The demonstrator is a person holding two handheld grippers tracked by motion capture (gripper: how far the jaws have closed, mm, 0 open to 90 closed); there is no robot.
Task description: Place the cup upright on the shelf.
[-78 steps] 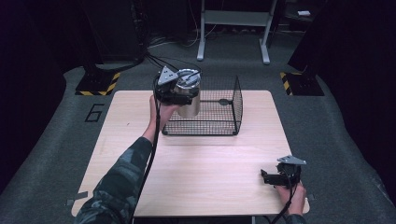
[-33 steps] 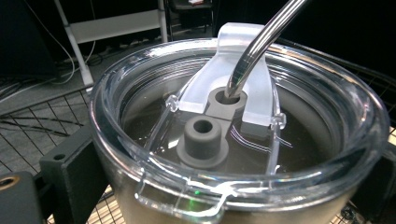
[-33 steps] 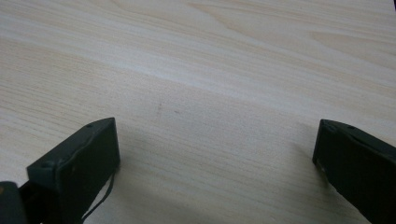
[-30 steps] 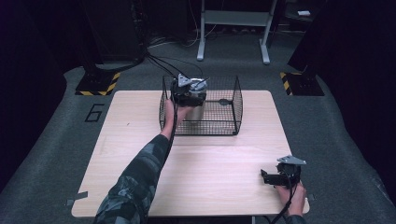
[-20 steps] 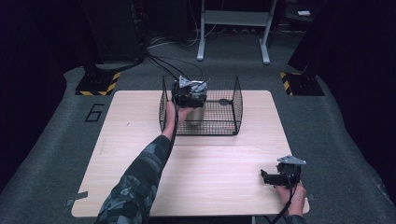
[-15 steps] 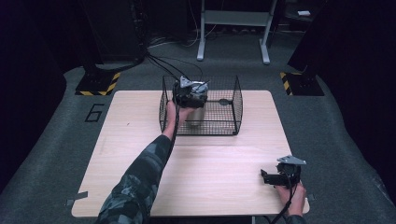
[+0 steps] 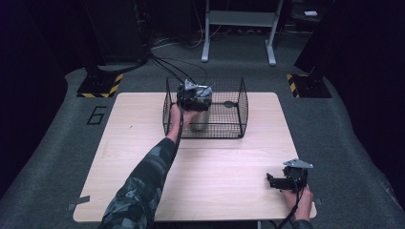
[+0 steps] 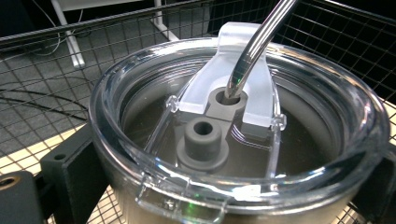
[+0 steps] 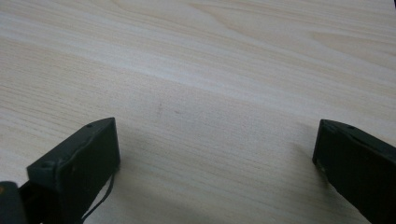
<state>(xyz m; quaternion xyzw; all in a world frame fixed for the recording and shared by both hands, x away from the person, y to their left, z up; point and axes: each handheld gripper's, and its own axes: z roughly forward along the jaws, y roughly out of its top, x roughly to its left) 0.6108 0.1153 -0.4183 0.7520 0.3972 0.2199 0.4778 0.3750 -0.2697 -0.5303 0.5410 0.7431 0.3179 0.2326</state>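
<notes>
So the wooden table [image 7: 143, 143] has a black wire basket [image 7: 224, 129] sitting at its far edge, and the left gripper [image 7: 193, 98] is holding a steel tumbler [image 7: 199, 118] inside the basket's left part. Can't quite tell whether the cup's bottom is touching the mesh floor or hanging just above it. In the left gripper view the jaws sit on either side of the tumbler just under its clear lid [image 8: 238, 121], clamped on it, and a metal straw [image 8: 254, 46] pokes up through the lid's hole.

The right gripper [image 7: 282, 182] is parked well away at the near right corner, jaws spread wide over bare wood, holding nothing.

What I'd worry about: if the cup isn't down flat and the grip lets go, it could tip against the wire wall. That straw also sticks up near the gripper, so pulling out at an angle might catch it and drag the whole tumbler over.
</notes>
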